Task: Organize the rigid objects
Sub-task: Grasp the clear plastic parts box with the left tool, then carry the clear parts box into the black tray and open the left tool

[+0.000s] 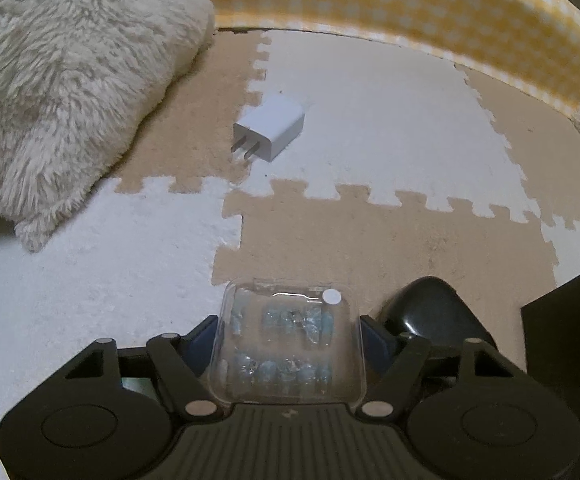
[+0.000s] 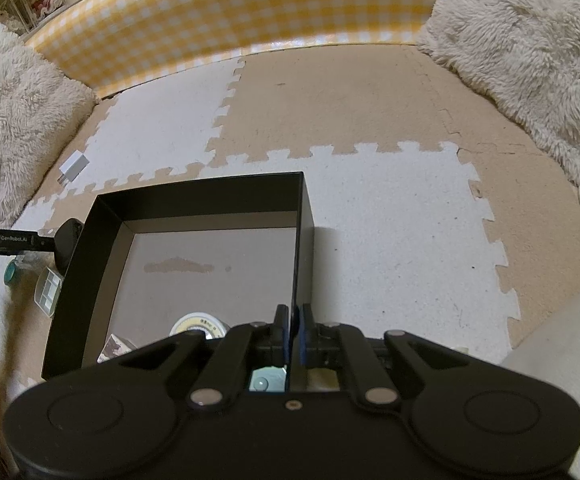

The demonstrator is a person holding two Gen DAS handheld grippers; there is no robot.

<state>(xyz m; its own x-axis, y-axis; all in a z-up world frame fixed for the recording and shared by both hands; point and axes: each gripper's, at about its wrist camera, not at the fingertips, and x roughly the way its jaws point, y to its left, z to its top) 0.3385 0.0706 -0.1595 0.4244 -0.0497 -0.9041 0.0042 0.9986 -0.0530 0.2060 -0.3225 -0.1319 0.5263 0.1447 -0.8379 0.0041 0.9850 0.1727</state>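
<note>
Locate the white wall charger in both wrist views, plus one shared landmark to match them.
Left wrist: white wall charger lies upper centre on the foam mat, prongs toward the camera, beyond the clear plastic case held by the left gripper.
Right wrist: charger is small at far left, beside the fluffy cushion.
Shared landmark: the yellow gingham border behind the mat.

box [image 2: 306,208] black | charger [image 1: 269,126] white | mat [image 1: 370,248] beige-white | wall [image 1: 410,12] yellow-white gingham
</note>
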